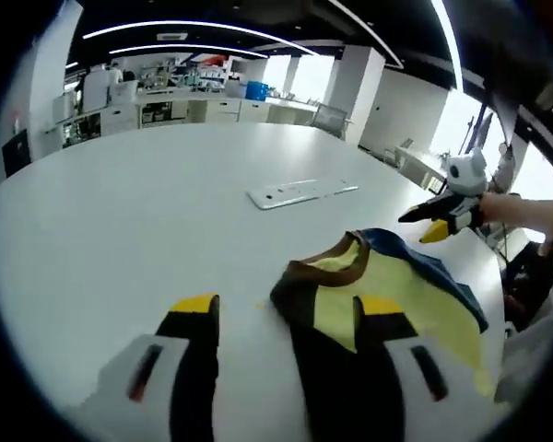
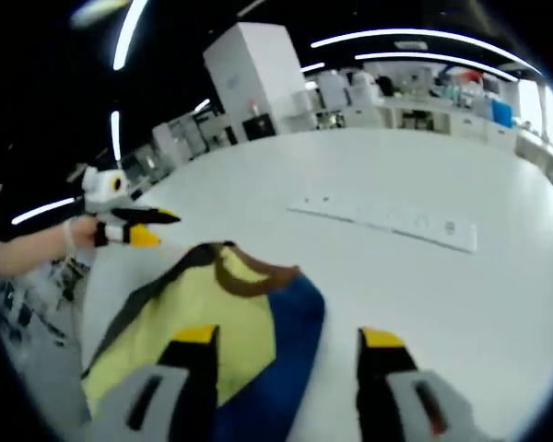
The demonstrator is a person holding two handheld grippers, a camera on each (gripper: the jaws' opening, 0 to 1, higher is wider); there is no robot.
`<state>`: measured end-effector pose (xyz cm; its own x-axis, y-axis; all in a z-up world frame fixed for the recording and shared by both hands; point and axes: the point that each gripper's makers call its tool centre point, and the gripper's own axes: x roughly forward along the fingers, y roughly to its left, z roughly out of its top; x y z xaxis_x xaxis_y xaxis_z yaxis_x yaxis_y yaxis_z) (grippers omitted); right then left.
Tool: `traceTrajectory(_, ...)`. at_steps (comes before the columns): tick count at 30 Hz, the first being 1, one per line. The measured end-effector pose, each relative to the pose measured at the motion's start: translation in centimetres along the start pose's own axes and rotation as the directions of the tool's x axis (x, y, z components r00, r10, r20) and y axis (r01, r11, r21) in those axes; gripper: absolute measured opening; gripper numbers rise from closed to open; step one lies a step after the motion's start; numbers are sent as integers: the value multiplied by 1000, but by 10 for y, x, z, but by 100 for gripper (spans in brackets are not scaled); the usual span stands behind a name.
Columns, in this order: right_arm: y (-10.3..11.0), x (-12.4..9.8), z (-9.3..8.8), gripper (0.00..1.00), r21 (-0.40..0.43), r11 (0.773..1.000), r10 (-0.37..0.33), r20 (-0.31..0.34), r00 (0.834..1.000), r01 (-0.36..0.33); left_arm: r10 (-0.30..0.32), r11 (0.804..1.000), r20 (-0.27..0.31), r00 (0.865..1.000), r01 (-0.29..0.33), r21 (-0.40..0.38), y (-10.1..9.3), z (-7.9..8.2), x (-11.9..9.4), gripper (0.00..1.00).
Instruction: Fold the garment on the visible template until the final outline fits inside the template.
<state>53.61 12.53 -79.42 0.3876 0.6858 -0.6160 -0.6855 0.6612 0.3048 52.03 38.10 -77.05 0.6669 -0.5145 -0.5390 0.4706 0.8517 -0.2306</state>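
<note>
Two grippers hover spread wide, holding nothing: left gripper (image 1: pixel 286 318) at the garment (image 1: pixel 387 295) collar, right gripper (image 2: pixel 281 343) at its blue edge. Template (image 1: pixel 300 192), perhaps, lies at twelve o'clock. Folding barely begun; next, grasp an edge.

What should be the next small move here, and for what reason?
Probably lower the left hand-held gripper, its jaws open, onto the brown collar of the garment and close. The right hand-held gripper is also open, and the garment lies bunched near the table edge.

Black claw (image 1: pixel 290 318) jaws, yellow tips, seemingly white housings.
</note>
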Motion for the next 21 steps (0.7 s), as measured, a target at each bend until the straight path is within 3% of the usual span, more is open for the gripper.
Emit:
traceTrajectory(4, 15, -17, -2, 79, -51, 999, 0, -3, 1000, 0, -13, 1000, 4, 1000, 13, 27, -7, 3, -16, 82)
traceTrajectory(9, 37, -35, -2, 99, -59, 998, 18, 15, 1000, -17, -34, 998, 23, 999, 32, 62, -22, 9, -38, 96)
traceTrajectory(10, 38, -37, -2, 99, -65, 998, 13, 23, 1000, -12, -36, 997, 25, 999, 34, 64, -25, 9, -41, 99)
traceTrajectory(13, 43, -46, -4, 99, -79, 997, 7, 21, 1000, -5, -47, 994, 11, 999, 46, 103, -35, 7, -56, 99)
traceTrajectory(21, 60, -66, -9, 99, -78, 997, 0, 39, 999, 3, -67, 993, 35, 997, 63, 100, -47, 4, -85, 99)
